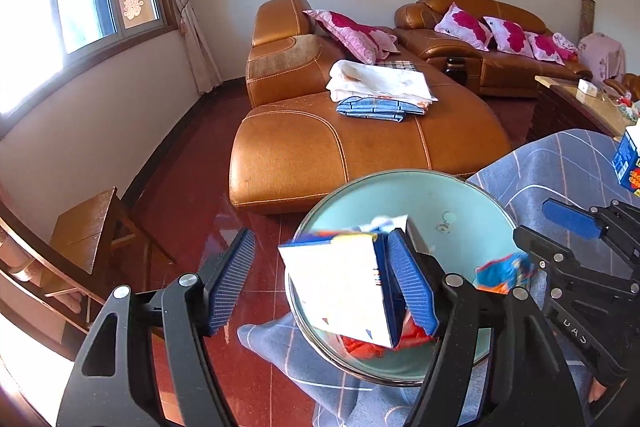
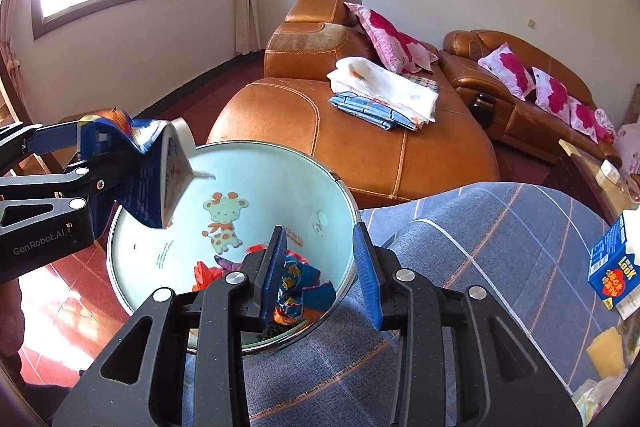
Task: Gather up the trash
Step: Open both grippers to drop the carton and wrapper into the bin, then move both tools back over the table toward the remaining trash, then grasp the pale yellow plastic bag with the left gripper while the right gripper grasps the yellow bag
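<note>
A pale green basin with a giraffe print stands at the edge of a grey checked cloth. It holds red and blue wrappers. My left gripper is open above the basin. A blue and white carton leans against its right finger, tilted over the basin; the carton also shows in the right wrist view. My right gripper is open and empty over the basin's near rim. It also shows in the left wrist view.
A blue carton and a yellow piece lie on the cloth at right. A brown leather sofa with folded linen stands behind. A wooden stool is on the red tiled floor at left.
</note>
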`<state>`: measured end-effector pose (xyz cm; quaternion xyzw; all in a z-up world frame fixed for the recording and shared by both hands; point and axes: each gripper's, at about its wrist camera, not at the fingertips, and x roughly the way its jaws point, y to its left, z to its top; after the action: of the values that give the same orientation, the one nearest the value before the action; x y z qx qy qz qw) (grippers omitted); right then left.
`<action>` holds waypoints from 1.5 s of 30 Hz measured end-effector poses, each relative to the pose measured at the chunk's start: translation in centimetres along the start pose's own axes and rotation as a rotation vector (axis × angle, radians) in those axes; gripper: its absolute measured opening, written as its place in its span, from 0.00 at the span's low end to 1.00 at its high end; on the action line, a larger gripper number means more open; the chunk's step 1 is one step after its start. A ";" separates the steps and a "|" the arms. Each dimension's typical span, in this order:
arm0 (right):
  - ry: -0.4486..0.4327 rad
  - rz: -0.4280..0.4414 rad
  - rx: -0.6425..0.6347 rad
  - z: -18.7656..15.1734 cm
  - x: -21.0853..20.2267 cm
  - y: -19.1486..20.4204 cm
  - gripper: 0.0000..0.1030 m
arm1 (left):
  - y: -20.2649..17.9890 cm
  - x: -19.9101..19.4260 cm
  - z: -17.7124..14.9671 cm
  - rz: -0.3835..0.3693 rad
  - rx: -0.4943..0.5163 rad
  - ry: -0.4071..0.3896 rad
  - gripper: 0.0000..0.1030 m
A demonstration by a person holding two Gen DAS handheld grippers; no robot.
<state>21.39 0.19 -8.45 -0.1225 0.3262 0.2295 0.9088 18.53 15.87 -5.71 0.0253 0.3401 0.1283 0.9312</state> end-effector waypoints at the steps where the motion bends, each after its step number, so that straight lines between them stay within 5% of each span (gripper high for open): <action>1: 0.001 0.000 0.001 0.0 0.0 0.0 0.36 | 0.1 -0.1 -0.1 -0.002 -0.002 0.000 0.70; 18: -0.021 -0.056 0.054 -0.1 -1.1 -1.0 0.40 | -0.6 -0.6 -0.2 0.010 0.013 -0.016 0.71; 23: -0.032 -0.114 0.104 -0.1 -4.3 -2.4 0.44 | -2.2 -1.7 -0.4 0.017 0.038 -0.026 0.85; 30: -0.078 -0.227 0.183 -2.9 -12.4 -5.8 0.55 | -7.9 -4.3 -1.5 -0.106 0.141 -0.045 0.85; 45: 0.024 -0.604 0.571 -18.8 -23.3 -16.5 0.60 | -25.1 -11.9 -3.7 -0.434 0.395 -0.136 0.91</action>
<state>3.59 -28.99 -6.37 0.0418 0.3367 -0.1486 0.9289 12.92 -11.55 -4.46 0.1411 0.2929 -0.1444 0.9346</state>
